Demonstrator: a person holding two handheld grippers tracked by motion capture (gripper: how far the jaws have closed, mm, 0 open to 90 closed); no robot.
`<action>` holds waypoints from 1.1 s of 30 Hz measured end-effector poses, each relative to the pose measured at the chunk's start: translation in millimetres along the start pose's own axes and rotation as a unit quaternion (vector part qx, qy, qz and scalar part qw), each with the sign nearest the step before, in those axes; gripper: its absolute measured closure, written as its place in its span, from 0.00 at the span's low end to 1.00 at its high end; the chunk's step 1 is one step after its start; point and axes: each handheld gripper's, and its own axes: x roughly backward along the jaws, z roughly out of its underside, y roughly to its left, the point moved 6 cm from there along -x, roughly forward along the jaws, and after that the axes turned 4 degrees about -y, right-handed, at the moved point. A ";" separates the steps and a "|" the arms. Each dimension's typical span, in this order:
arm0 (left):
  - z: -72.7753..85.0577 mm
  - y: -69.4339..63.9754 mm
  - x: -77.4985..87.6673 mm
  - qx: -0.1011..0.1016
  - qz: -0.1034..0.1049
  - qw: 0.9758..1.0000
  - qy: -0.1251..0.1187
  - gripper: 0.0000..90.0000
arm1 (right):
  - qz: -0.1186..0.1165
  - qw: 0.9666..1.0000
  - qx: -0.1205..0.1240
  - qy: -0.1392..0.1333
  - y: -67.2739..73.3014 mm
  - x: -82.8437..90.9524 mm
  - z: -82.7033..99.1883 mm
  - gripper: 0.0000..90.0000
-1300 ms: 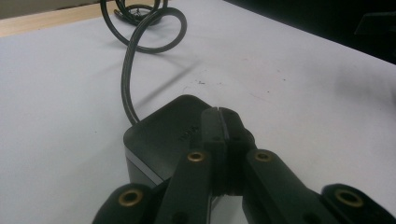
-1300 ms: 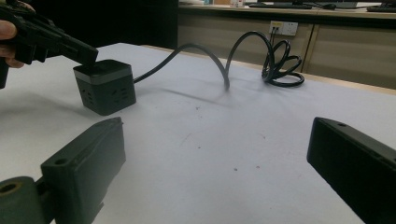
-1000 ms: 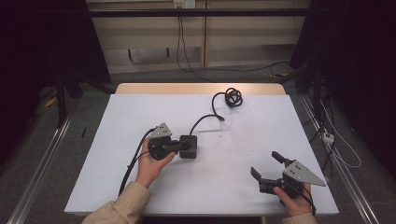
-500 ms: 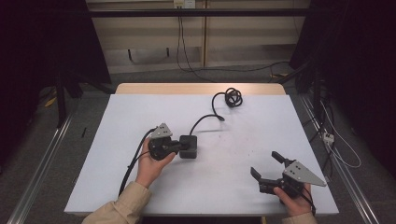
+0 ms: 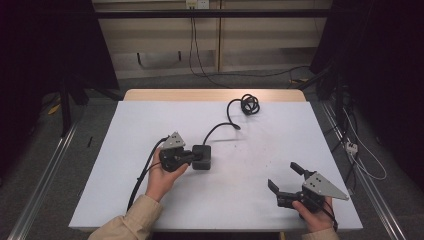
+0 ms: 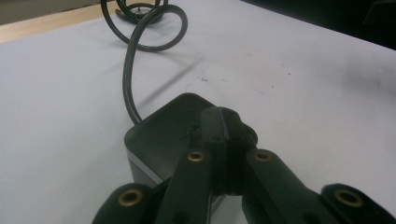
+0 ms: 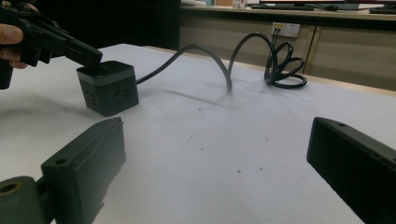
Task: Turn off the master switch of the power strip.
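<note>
While left hand-held gripper (image 6: 223, 133), jaws shut, hides cube socket (image 6: 161, 135) top, right hand-held gripper (image 5: 286, 181) gapes, empty.

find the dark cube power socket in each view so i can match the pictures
High view: the dark grey cube power socket sits left of centre on the white table.
Left gripper view: bottom centre, under the closed jaw tips.
Right gripper view: upper left.
Shared landmark: the coiled black cable at the table's far edge.
</note>
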 end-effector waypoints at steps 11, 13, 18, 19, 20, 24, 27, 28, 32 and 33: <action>-0.3 -0.5 -0.5 -0.005 -0.002 1.000 0.003 1.00 | 0.000 1.000 -0.002 -0.001 0.5 0.0 -0.3 0.04; -0.1 -0.3 -0.6 -0.004 -0.001 1.000 0.001 1.00 | 0.001 1.000 -0.002 -0.001 0.2 0.2 -0.2 0.04; -0.3 -0.7 -0.5 -0.006 -0.003 1.000 0.003 1.00 | 0.001 1.000 -0.002 -0.001 0.3 0.4 -0.5 0.04; -0.4 -0.8 -0.6 -0.007 -0.003 1.000 0.003 1.00 | 0.001 1.000 -0.001 -0.001 0.4 0.3 -0.5 0.04; -0.3 -0.8 -0.6 -0.007 -0.003 1.000 0.003 1.00 | 0.000 1.000 -0.002 -0.001 0.4 0.3 -0.5 0.04; -0.2 -0.5 -0.6 -0.006 -0.002 1.000 0.002 1.00 | 0.001 1.000 -0.002 -0.001 0.1 0.5 -0.6 0.04; -0.2 -0.8 -0.7 -0.007 -0.003 1.000 0.002 1.00 | 0.001 1.000 -0.002 -0.001 0.1 0.5 -0.5 0.04; -0.2 -0.9 -0.7 -0.007 -0.003 1.000 0.002 1.00 | 0.001 1.000 -0.002 -0.001 0.2 0.5 -0.6 0.04; -0.1 -0.8 -0.6 -0.007 -0.003 1.000 0.001 1.00 | 0.000 1.000 -0.001 -0.001 0.4 0.6 -0.9 0.04; -0.1 -0.8 -0.6 -0.007 -0.003 1.000 0.001 1.00 | 0.001 1.000 -0.001 -0.001 0.1 0.7 -0.9 0.04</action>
